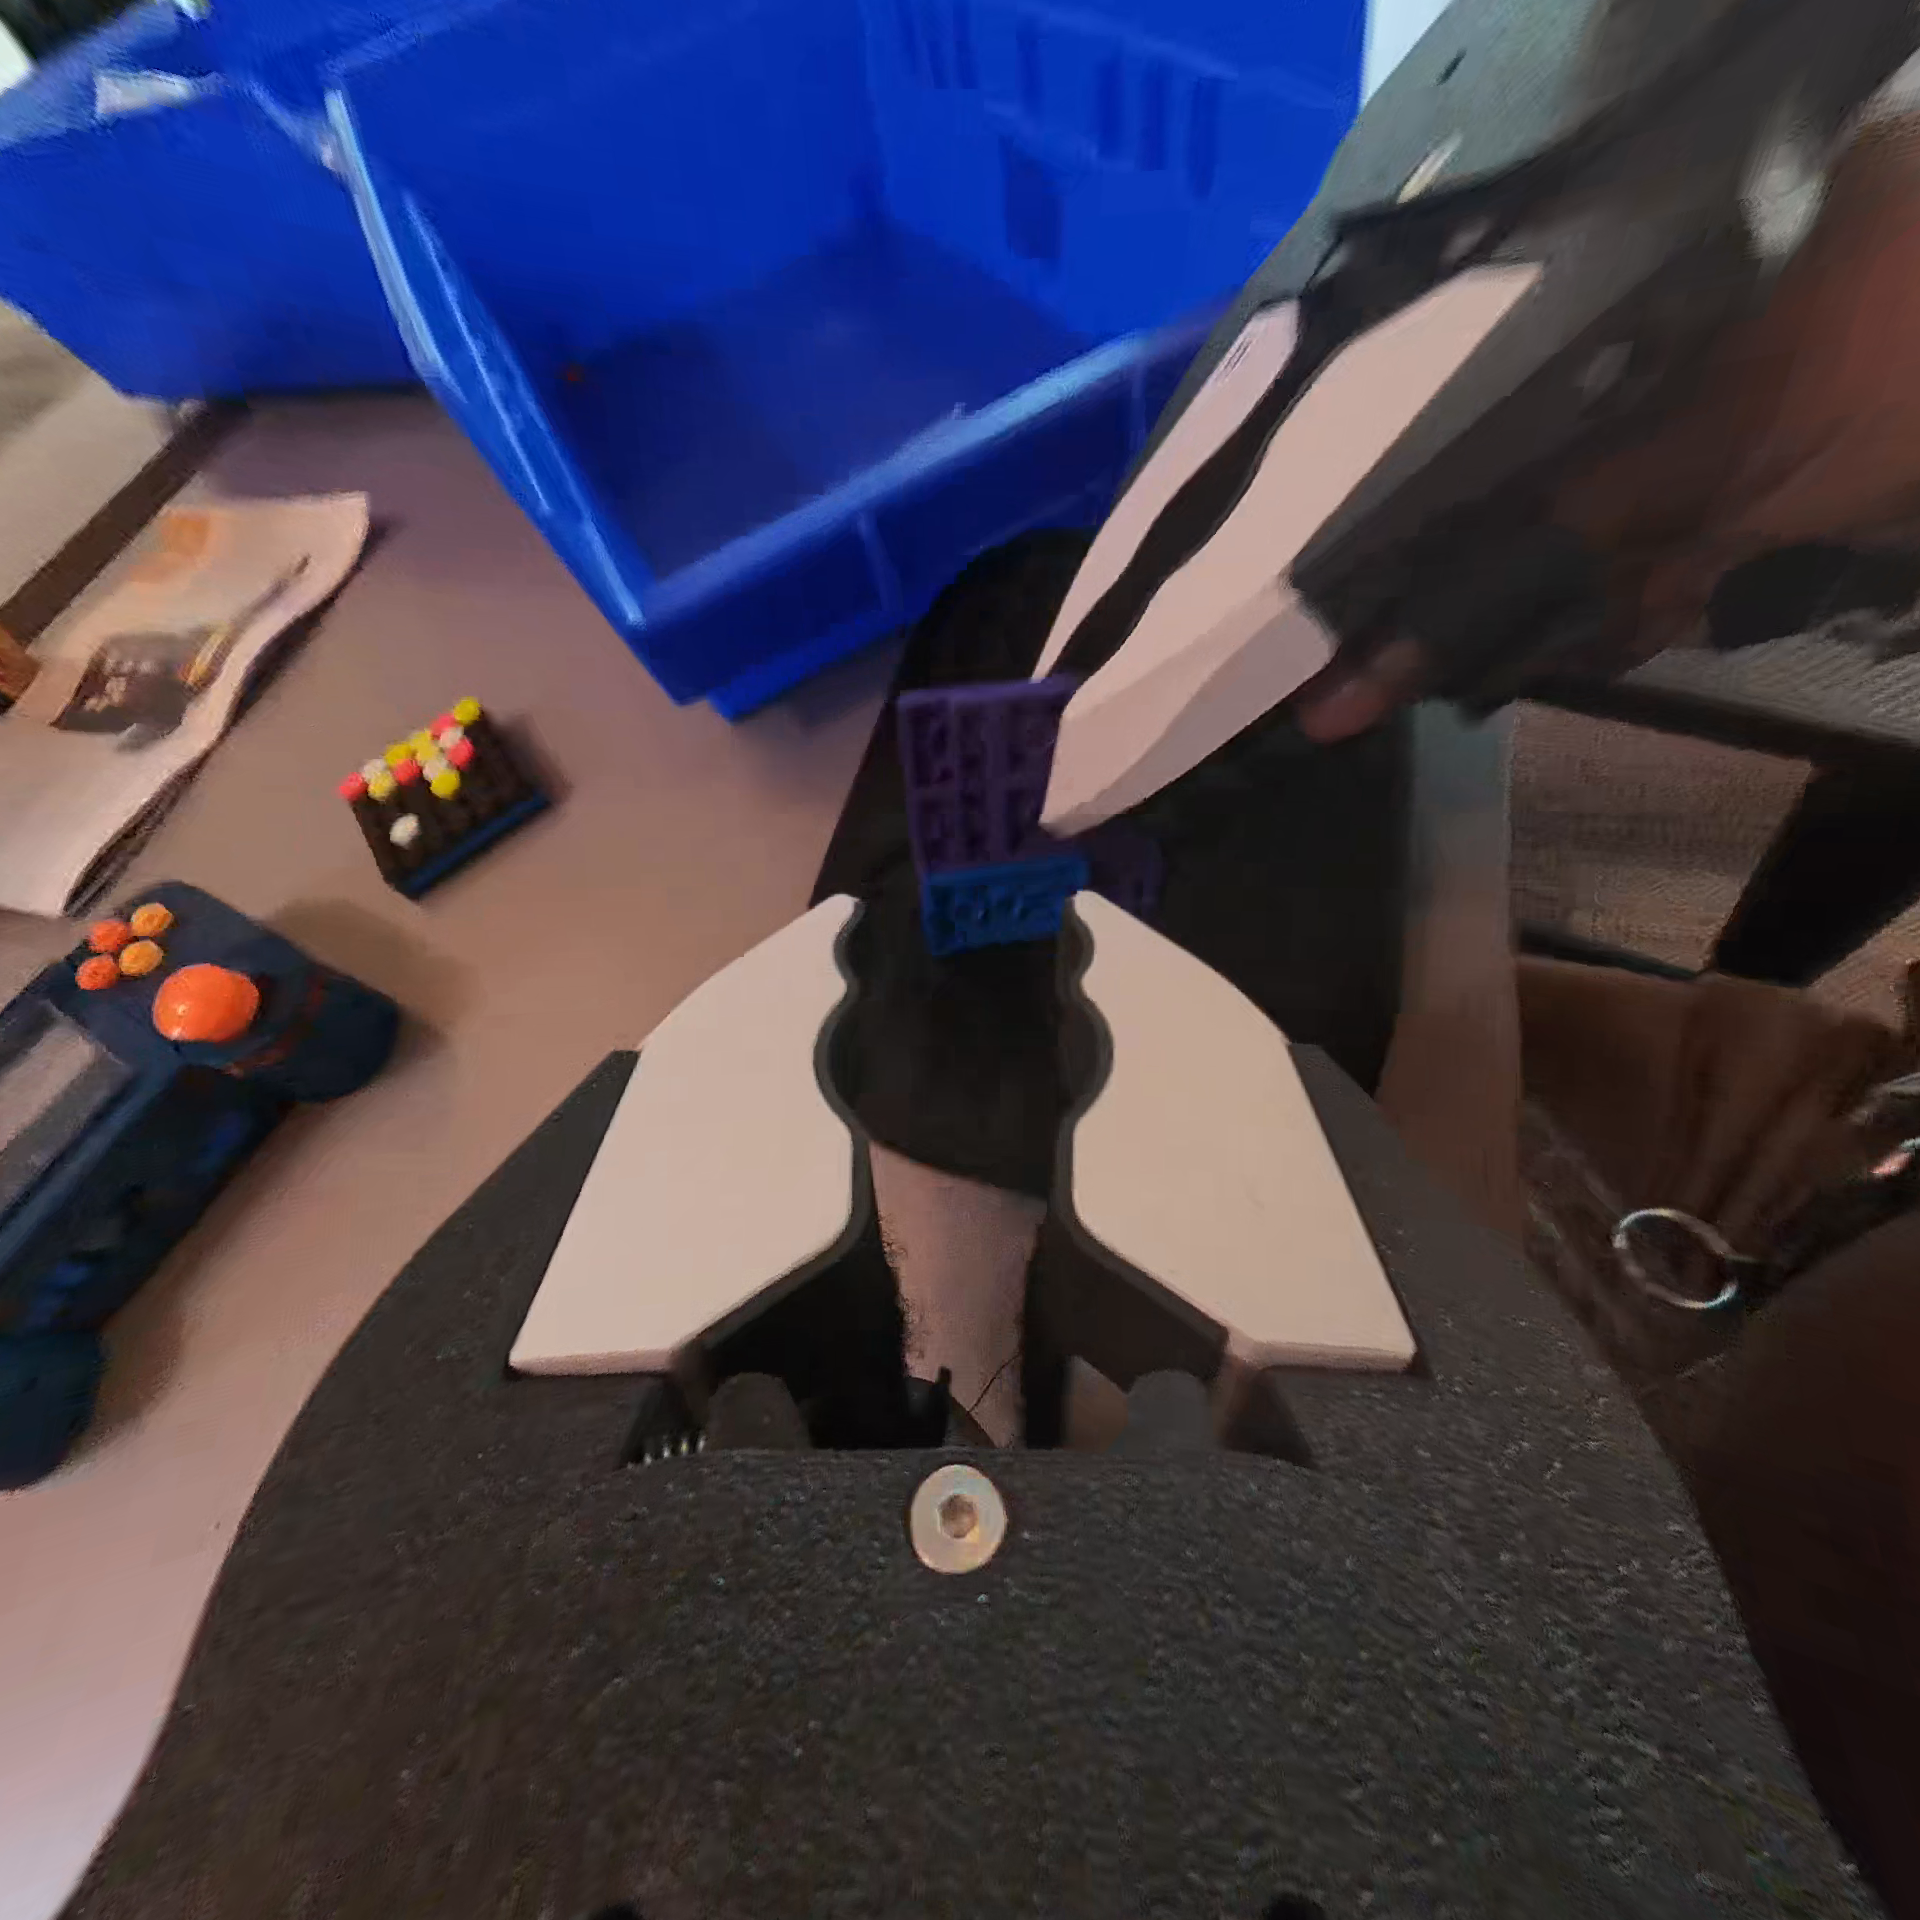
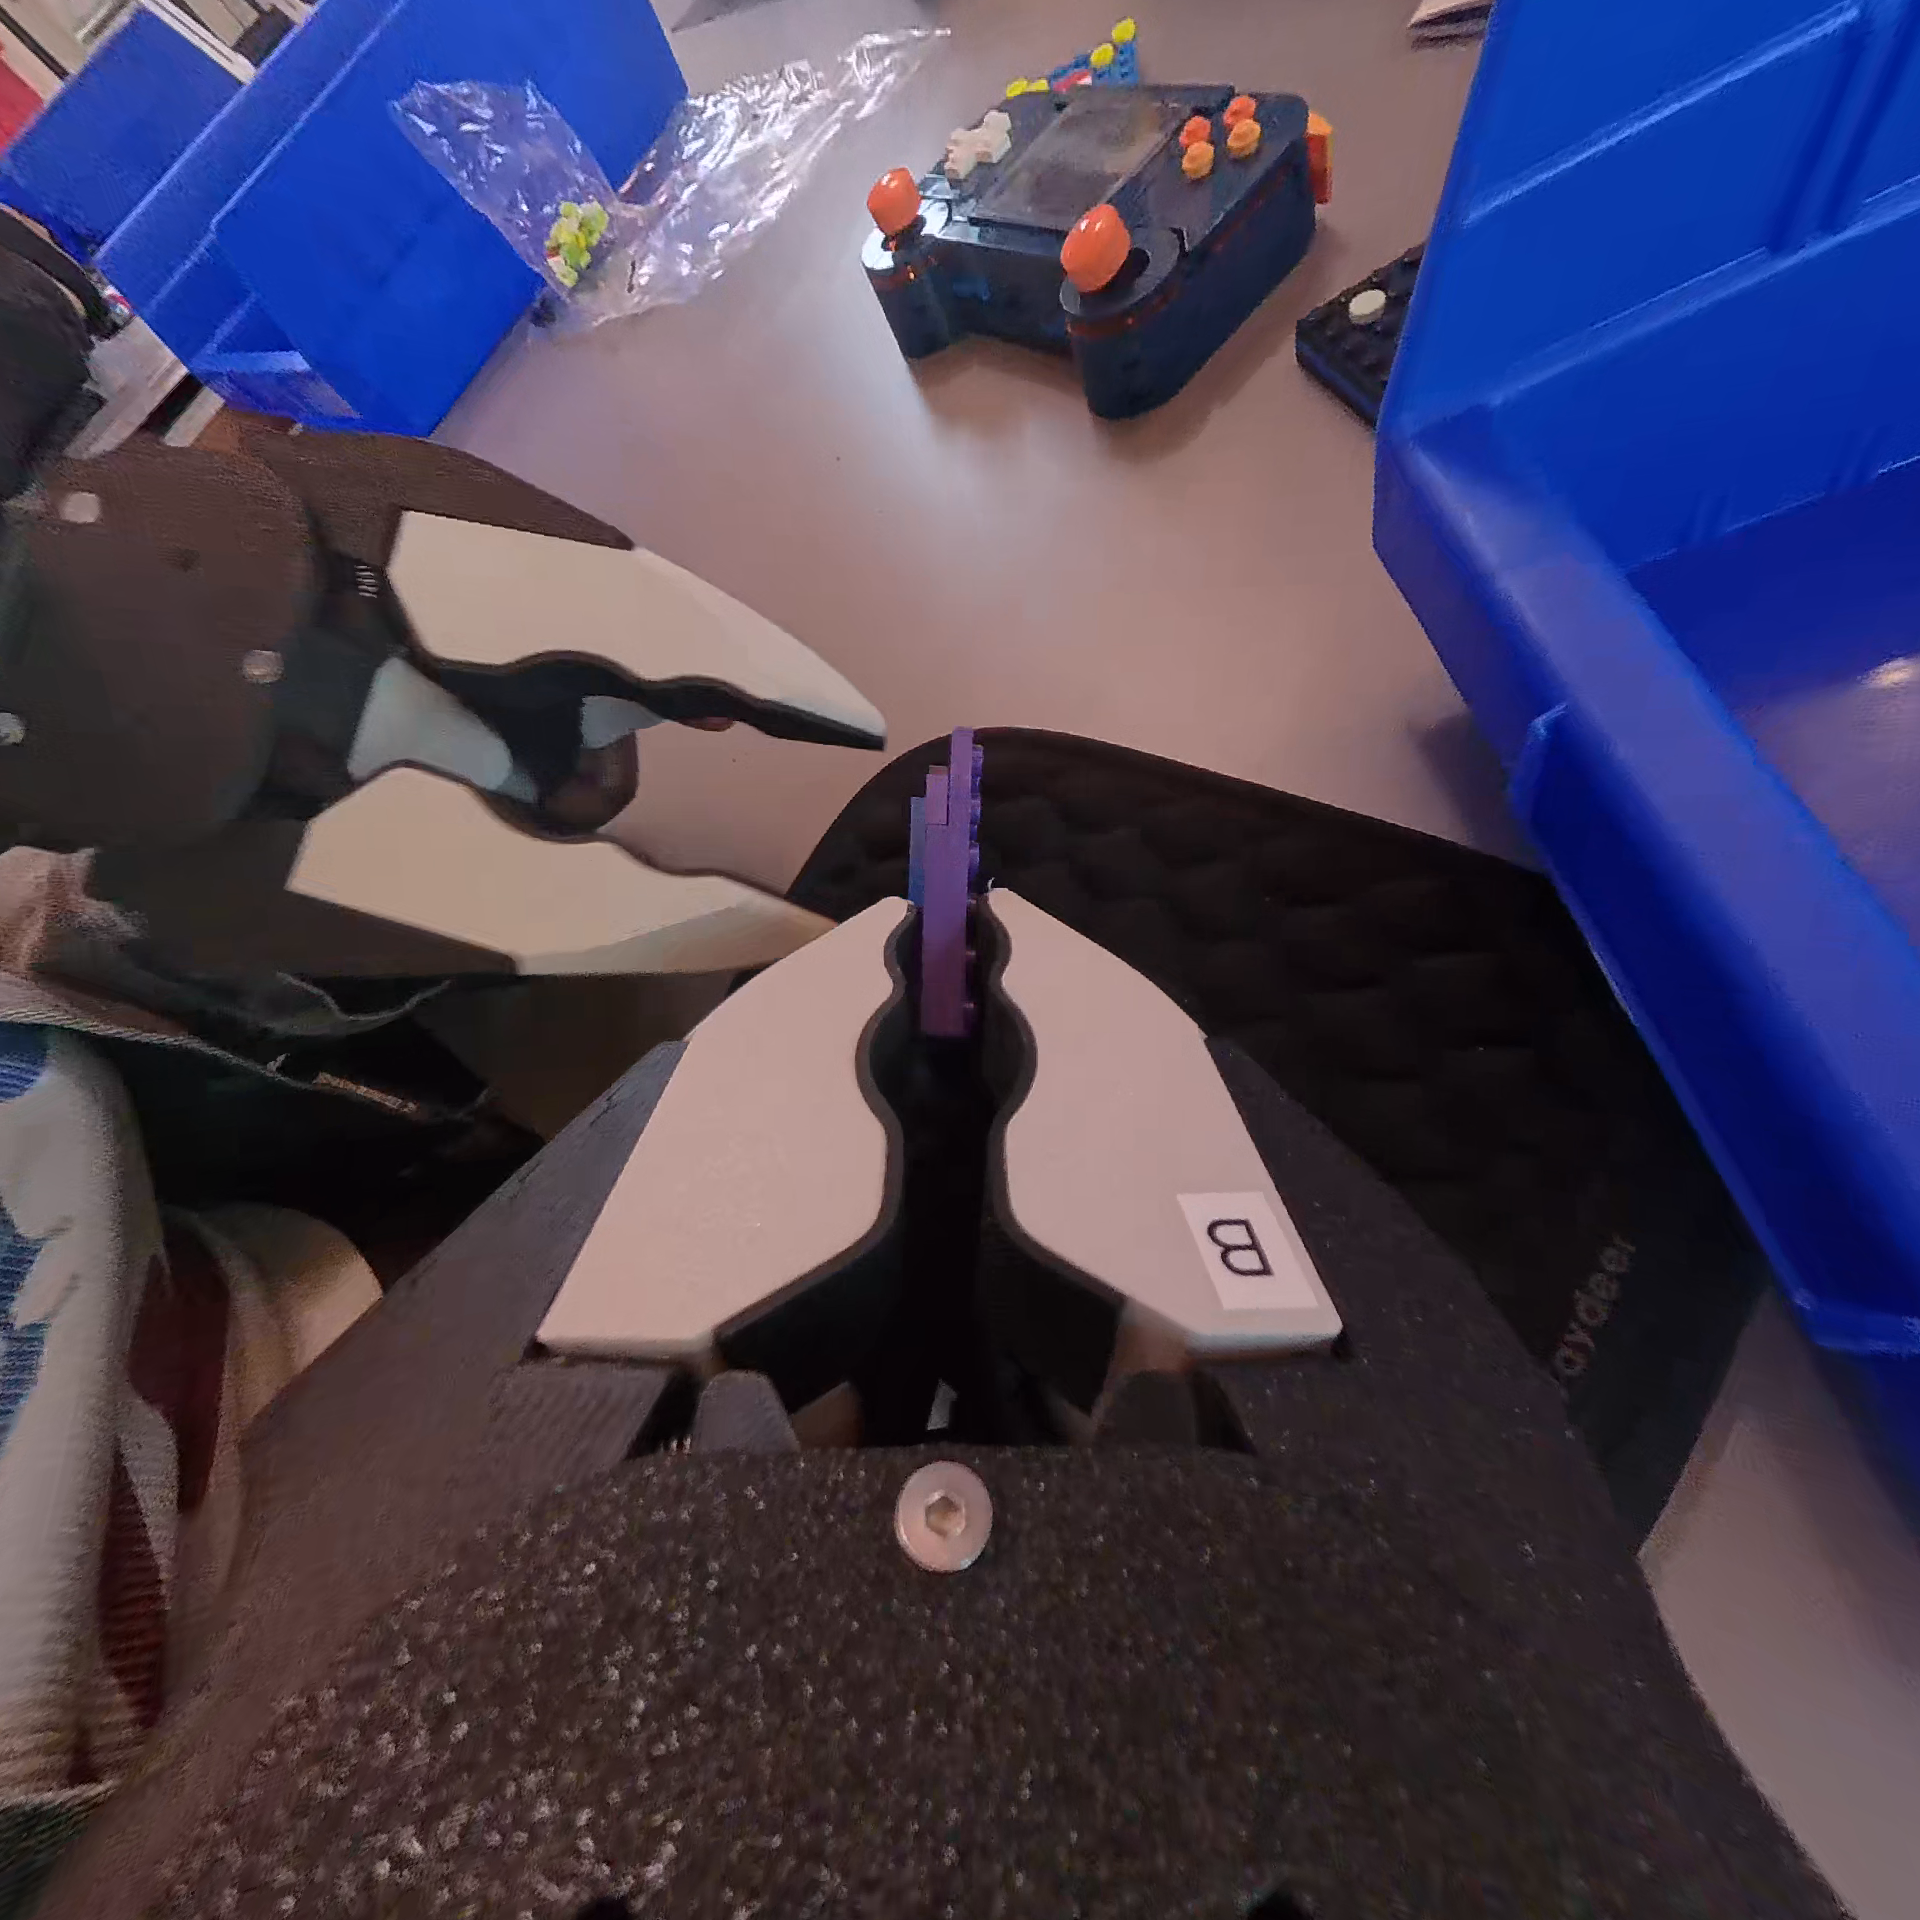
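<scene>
My right gripper (image 2: 948,899) is shut on a small stack of purple brick plates (image 2: 951,862) with a blue plate on one face, held edge-up above a black quilted pad (image 2: 1351,987). In the left wrist view the right gripper (image 1: 1047,748) comes in from the upper right, holding the purple plate (image 1: 971,769) with the blue plate (image 1: 997,912) along its lower edge. My left gripper (image 1: 966,920) is open, its tips on either side of the blue plate. In the right wrist view the left gripper (image 2: 852,831) is just left of the stack, jaws apart and empty.
A large blue bin (image 1: 727,312) (image 2: 1662,520) stands close by on the grey table. A dark brick-built game controller (image 2: 1101,229) (image 1: 156,1039), a black studded plate (image 1: 447,800), a booklet (image 1: 156,665), a clear plastic bag (image 2: 665,177) and more blue bins (image 2: 364,229) lie around.
</scene>
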### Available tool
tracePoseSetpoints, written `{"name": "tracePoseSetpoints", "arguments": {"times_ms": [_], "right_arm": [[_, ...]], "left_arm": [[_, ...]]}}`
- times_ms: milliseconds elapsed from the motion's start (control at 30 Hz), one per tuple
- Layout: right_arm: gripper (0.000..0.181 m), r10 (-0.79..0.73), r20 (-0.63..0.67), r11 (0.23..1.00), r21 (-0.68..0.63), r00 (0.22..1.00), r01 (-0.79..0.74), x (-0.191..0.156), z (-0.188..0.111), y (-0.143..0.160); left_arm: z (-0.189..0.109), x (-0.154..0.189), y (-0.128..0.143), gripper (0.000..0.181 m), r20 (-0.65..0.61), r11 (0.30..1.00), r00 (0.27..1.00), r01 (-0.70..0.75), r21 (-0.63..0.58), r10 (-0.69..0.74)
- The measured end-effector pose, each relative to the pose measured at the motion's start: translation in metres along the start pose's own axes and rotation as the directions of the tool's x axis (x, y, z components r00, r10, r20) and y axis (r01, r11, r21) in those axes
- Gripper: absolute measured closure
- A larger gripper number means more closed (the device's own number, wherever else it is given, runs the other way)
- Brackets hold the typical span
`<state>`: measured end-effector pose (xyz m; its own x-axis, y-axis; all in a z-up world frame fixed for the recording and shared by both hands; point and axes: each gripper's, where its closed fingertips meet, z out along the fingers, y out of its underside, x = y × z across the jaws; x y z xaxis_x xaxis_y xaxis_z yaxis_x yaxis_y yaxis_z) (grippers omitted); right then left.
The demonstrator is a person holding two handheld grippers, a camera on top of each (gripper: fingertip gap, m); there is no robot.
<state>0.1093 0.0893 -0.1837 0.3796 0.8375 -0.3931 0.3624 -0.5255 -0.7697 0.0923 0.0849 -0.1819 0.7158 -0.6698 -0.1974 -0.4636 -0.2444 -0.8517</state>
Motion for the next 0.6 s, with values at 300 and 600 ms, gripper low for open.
{"name": "tracePoseSetpoints", "arguments": {"times_ms": [300,600], "right_arm": [[0.172,0.031,0.050,0.998,0.046,0.998,-0.033,0.002,0.001,0.001],[0.172,0.047,0.062,0.997,0.060,0.997,-0.050,0.003,0.001,0.000]], "left_arm": [[0.013,0.006,0.006,0.147,0.010,0.997,0.997,-0.070,-0.029,0.070],[0.013,0.009,0.003,0.146,0.017,1.000,1.000,-0.007,-0.022,0.007]]}}
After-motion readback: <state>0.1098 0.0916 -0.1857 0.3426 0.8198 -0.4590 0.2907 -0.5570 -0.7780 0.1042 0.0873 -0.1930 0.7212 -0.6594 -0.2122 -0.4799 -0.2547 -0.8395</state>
